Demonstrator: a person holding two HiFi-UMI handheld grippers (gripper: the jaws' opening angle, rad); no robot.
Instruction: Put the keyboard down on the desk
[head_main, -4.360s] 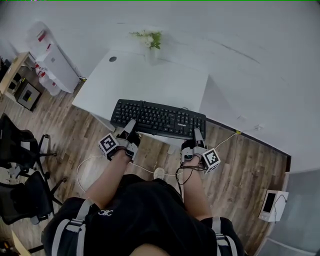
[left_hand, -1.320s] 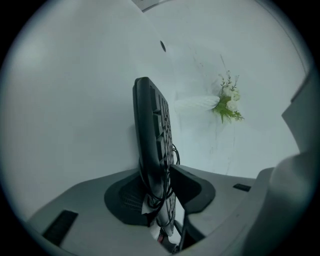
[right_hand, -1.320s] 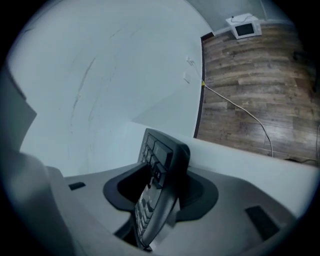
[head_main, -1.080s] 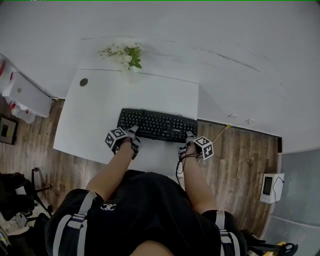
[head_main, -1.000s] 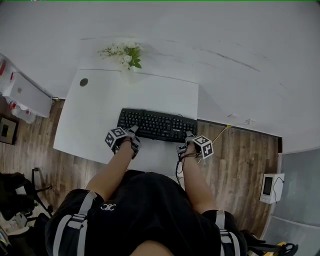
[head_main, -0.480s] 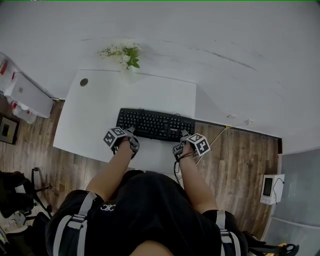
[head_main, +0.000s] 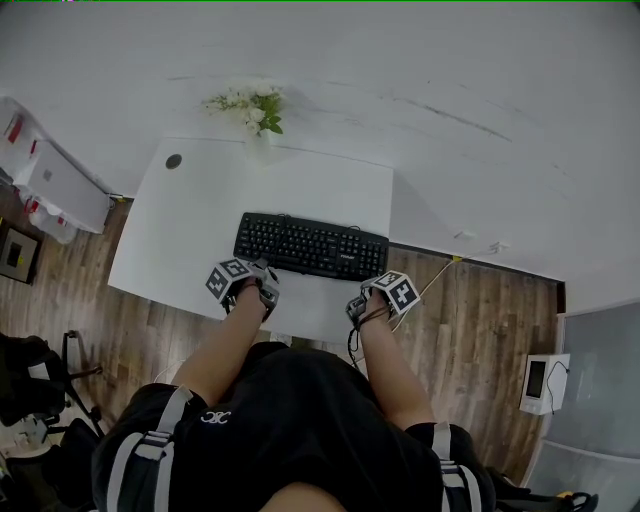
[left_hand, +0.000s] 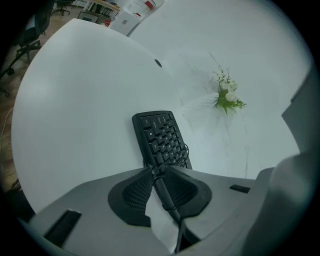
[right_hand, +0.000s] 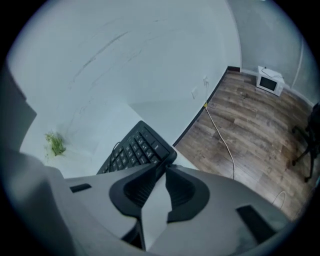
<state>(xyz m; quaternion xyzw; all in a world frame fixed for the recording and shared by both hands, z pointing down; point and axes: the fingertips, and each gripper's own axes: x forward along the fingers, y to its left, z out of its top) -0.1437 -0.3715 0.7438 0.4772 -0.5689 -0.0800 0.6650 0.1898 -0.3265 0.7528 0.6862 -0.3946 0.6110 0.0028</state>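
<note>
1. Left gripper (left_hand: 156, 169): just been closing; now narrow, tips drawn together over a thin black cord (left_hand: 169, 202) that runs down the gap between the pads.
2. Right gripper (right_hand: 164, 168): likewise just been closing; now narrow, tips met, nothing between the pads, only white desktop seen through the gap behind them.
3. Keyboard (head_main: 310, 246): black, lying flat on the white desk (head_main: 190, 230), keys up, long side across, toward the desk's right half. Held by neither gripper; left tips just beside its near edge at the left end, right tips just beside its near right corner.
4. Desk beyond the keyboard: plain white top, round cable hole (head_main: 174, 160) near the far left corner.
5. Flowers (head_main: 252, 104): white with green leaves, standing at the desk's far edge against the white wall.
6. Surroundings: wood floor (head_main: 480, 320) to the right, a pale cable (right_hand: 222, 135) trailing across it, a small white appliance (right_hand: 270, 80) farther off by the wall.
</note>
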